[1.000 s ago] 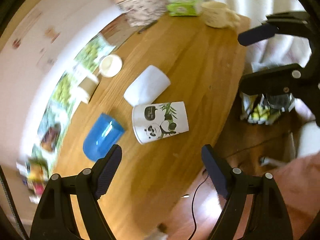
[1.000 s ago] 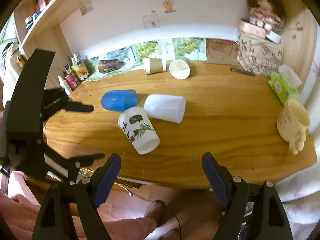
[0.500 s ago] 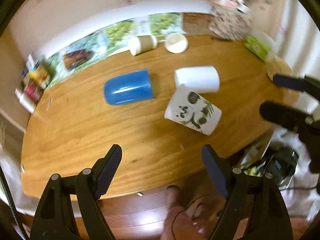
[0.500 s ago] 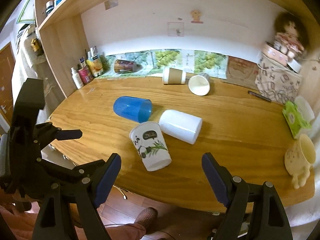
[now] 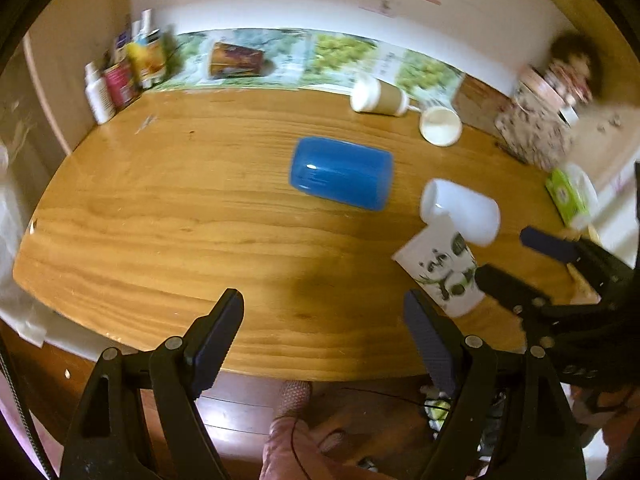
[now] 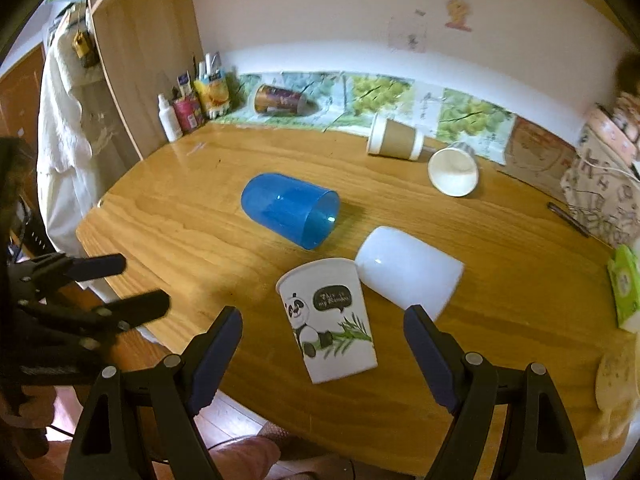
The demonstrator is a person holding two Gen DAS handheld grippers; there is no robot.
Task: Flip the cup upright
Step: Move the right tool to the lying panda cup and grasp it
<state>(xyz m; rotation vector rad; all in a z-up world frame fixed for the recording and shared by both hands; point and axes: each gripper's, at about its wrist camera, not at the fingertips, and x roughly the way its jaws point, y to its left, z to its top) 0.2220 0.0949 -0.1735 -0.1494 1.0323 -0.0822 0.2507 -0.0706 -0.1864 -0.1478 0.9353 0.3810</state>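
1. The panda cup [image 6: 330, 320] lay on its side on the wooden table [image 6: 500, 300], near the front edge, its open rim toward that edge.
2. Its base end touched the white cup [image 6: 408, 270], which also lay on its side just behind and to the right of it.
3. The blue cup [image 6: 290, 210] lay tipped over farther back, apart from the other two.
4. The right gripper [image 6: 323, 344] hovered with its jaws spread wide and empty; in the right wrist view the panda cup sat between the fingertips but touched neither.
5. The left gripper [image 5: 324, 328] was likewise wide open, holding nothing, above the front edge of the table, with the panda cup [image 5: 444, 274] off to its right.
6. A brown paper cup [image 6: 394, 142] and a small white cup [image 6: 454, 172] lay overturned near the back wall.
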